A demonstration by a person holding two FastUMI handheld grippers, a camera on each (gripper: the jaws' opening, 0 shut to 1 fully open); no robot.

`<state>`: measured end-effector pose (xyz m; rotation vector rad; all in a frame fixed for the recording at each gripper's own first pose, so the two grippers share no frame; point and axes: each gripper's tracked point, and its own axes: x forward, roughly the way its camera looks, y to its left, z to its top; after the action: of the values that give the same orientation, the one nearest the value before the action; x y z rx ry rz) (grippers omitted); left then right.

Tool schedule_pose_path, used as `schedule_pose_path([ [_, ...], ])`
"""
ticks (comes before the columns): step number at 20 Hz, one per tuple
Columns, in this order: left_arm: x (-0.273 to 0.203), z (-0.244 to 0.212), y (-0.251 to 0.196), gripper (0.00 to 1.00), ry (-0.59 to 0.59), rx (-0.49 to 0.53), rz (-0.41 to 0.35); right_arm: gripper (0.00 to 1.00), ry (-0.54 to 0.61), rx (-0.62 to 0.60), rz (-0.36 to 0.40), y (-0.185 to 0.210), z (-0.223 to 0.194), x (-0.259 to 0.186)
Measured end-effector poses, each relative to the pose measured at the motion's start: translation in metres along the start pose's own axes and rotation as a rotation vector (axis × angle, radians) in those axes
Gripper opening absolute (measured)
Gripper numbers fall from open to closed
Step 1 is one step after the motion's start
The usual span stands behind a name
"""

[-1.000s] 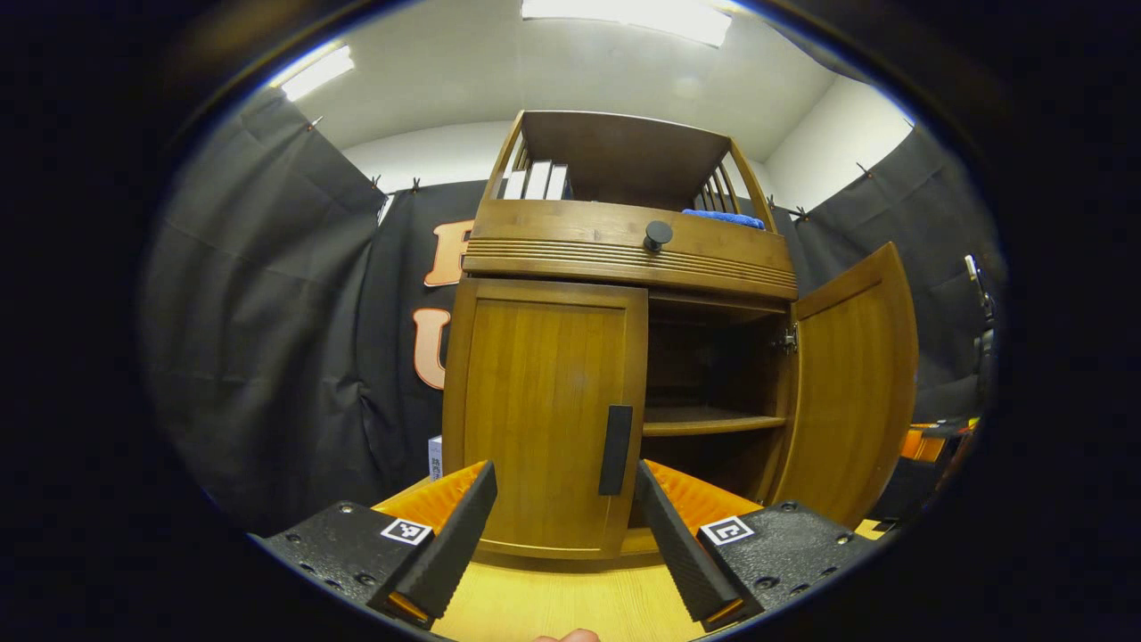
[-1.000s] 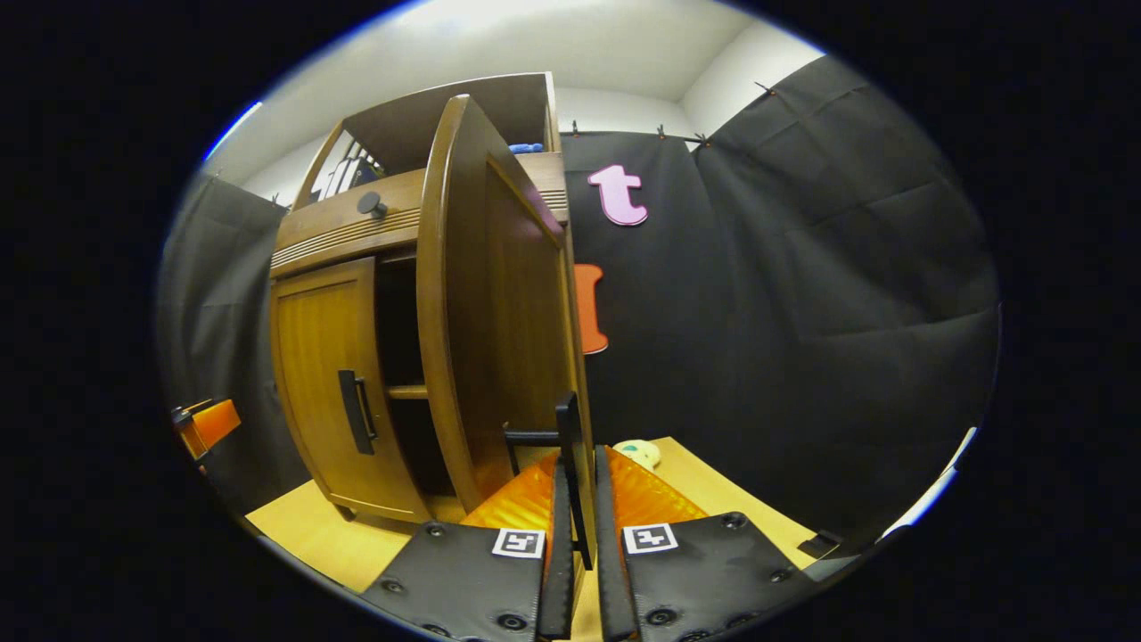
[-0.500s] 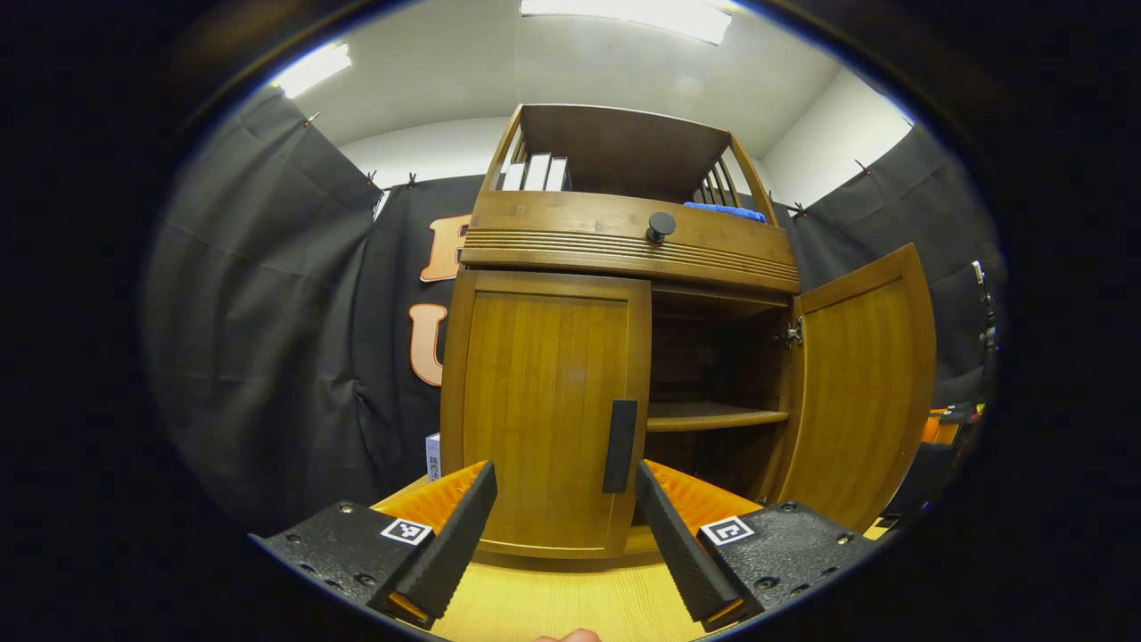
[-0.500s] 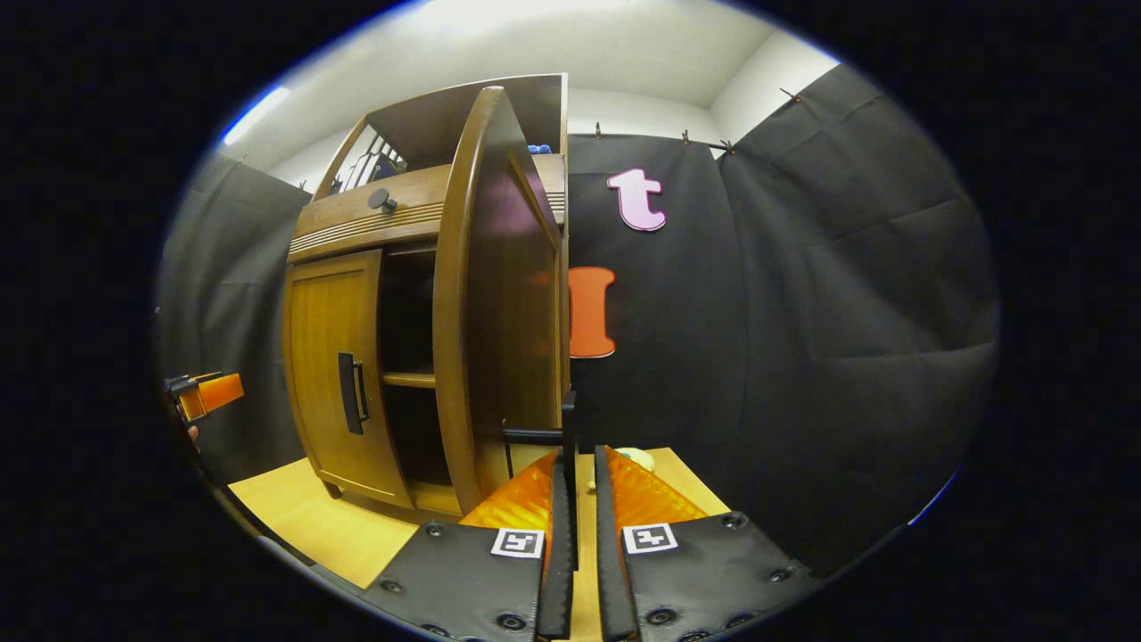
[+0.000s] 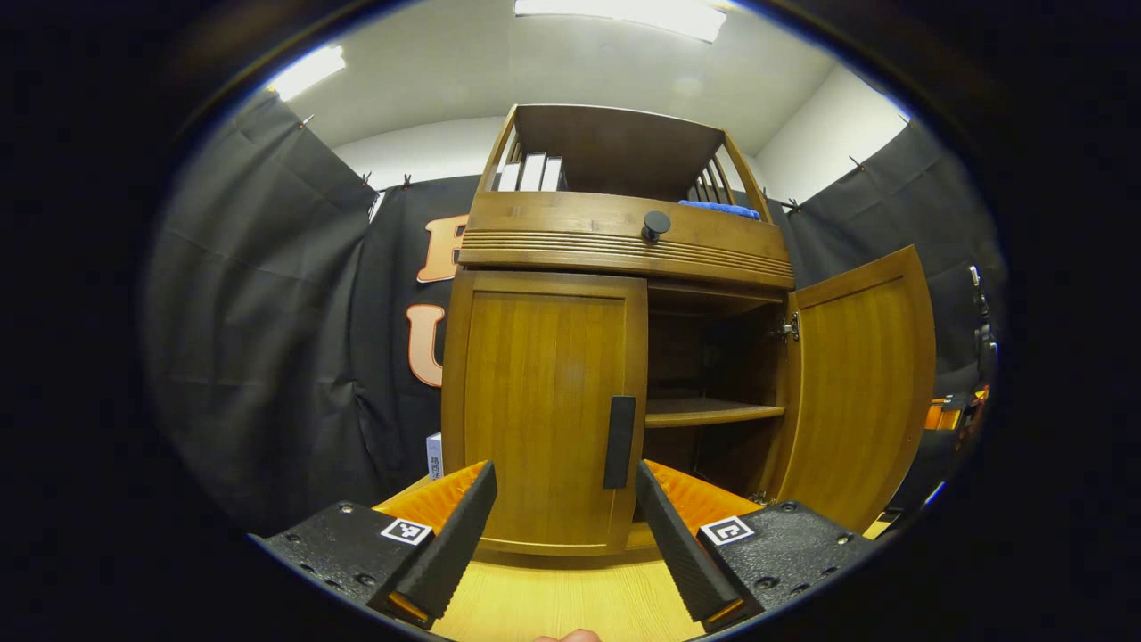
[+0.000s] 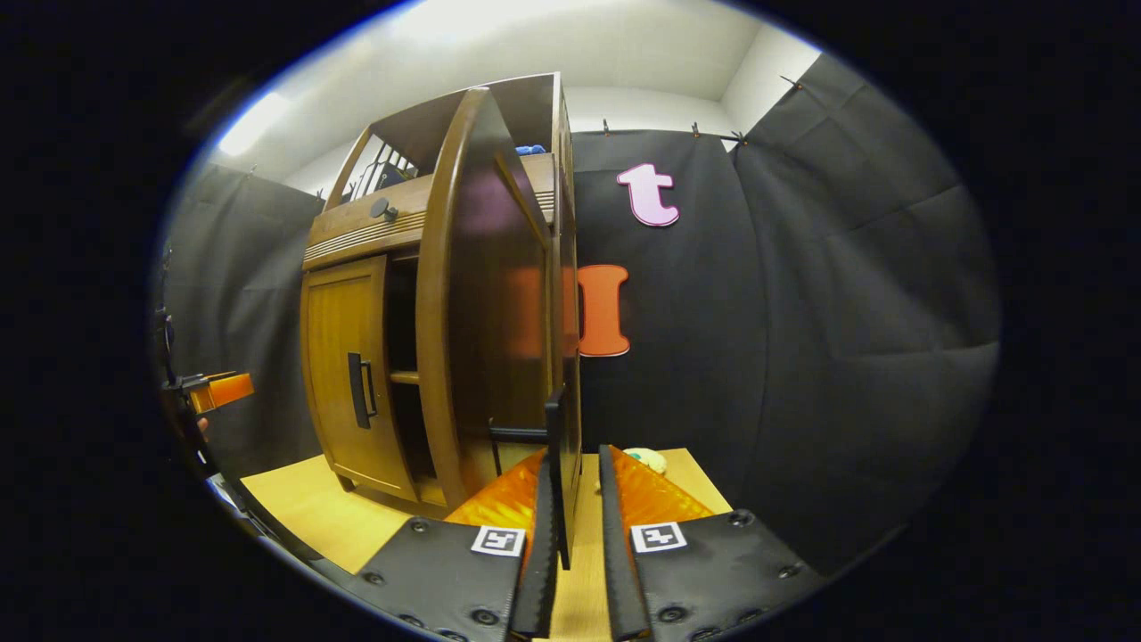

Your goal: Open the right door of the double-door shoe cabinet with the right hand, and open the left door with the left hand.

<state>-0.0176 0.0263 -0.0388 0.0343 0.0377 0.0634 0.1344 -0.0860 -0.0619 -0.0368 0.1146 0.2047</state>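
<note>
So from the left gripper view we get the shoe cabinet (image 5: 624, 259) pretty much head-on, sitting on the tabletop (image 5: 562, 602). The left door (image 5: 544, 410) is shut flat, and its dark handle (image 5: 619, 442) sits just beyond the left tool (image 5: 562, 535), whose fingers are spread wide with nothing between them. The right door (image 5: 856, 392) is swung out, so we can see one inner shelf (image 5: 709, 412) and the hinge up top.

The right gripper view gives us what that one can't: the right door (image 6: 486, 294) seen nearly edge-on, with its handle (image 6: 554, 464) slotted between the fingers of the right tool (image 6: 575, 526). There's a sliver of gap on the one side, so we honestly can't tell if both fingers are pressing on it. We also spot the other tool (image 6: 214, 390) way off to the left there, plus a small pale round thing (image 6: 644, 458) on the tabletop behind the door.

Counting up: two doors, two handles, one round knob (image 5: 656, 223) on the drawer front, three pale book-like things (image 5: 533, 172) and one blue item (image 5: 720, 209) on top.
</note>
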Motion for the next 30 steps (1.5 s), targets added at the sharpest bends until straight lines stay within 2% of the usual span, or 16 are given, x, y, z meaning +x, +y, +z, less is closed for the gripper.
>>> schedule_pose_path([
  [3, -0.005, -0.003, 0.005, 0.92, 0.012, 0.008, 0.010, 0.30, 0.003, -0.011, -0.016, 0.004, -0.002, -0.003],
  [5, -0.007, -0.004, 0.006, 0.92, 0.015, 0.008, 0.015, 0.46, 0.012, -0.007, -0.053, -0.006, -0.006, -0.014],
  [7, -0.005, -0.006, 0.006, 0.92, 0.020, 0.003, 0.015, 0.48, 0.016, 0.006, -0.116, -0.020, -0.009, -0.031],
  [9, -0.001, -0.009, 0.004, 0.92, 0.031, -0.008, 0.006, 0.38, 0.001, 0.025, -0.163, -0.027, -0.004, -0.051],
  [10, 0.000, -0.011, 0.000, 0.92, 0.036, -0.015, -0.002, 0.55, -0.011, 0.047, -0.174, -0.022, -0.001, -0.060],
  [11, 0.002, -0.013, -0.004, 0.92, 0.040, -0.019, -0.013, 0.39, -0.020, 0.060, -0.180, -0.015, 0.004, -0.070],
  [12, 0.006, -0.014, -0.008, 0.94, 0.038, -0.019, -0.020, 0.63, -0.025, 0.060, -0.190, -0.011, 0.006, -0.077],
  [13, 0.011, -0.012, -0.012, 0.95, 0.031, -0.018, -0.032, 0.39, -0.030, 0.055, -0.191, -0.002, 0.009, -0.081],
  [14, 0.017, -0.010, -0.017, 0.92, 0.022, -0.016, -0.044, 0.51, -0.035, 0.050, -0.183, 0.009, 0.013, -0.087],
  [15, 0.024, -0.008, -0.021, 0.92, 0.012, -0.014, -0.055, 0.51, -0.035, 0.049, -0.175, 0.022, 0.016, -0.090],
  [16, 0.030, -0.007, -0.025, 0.94, 0.006, -0.014, -0.065, 0.39, -0.028, 0.044, -0.162, 0.035, 0.018, -0.089],
  [19, 0.050, 0.000, -0.040, 0.92, -0.004, -0.044, -0.101, 0.64, -0.021, 0.030, -0.149, 0.068, 0.018, -0.086],
  [20, 0.058, 0.004, -0.045, 0.92, -0.011, -0.054, -0.114, 0.44, -0.030, 0.045, -0.138, 0.077, 0.020, -0.083],
  [21, 0.066, 0.008, -0.049, 0.92, -0.018, -0.058, -0.126, 0.44, -0.033, 0.066, -0.130, 0.088, 0.020, -0.082],
  [26, 0.088, -0.002, -0.063, 0.91, 0.030, -0.098, -0.169, 1.00, 0.008, 0.071, -0.117, 0.111, 0.006, -0.076],
  [30, 0.113, -0.020, -0.068, 0.91, 0.054, -0.048, -0.178, 0.99, 0.016, 0.098, -0.096, 0.116, 0.003, -0.074],
])
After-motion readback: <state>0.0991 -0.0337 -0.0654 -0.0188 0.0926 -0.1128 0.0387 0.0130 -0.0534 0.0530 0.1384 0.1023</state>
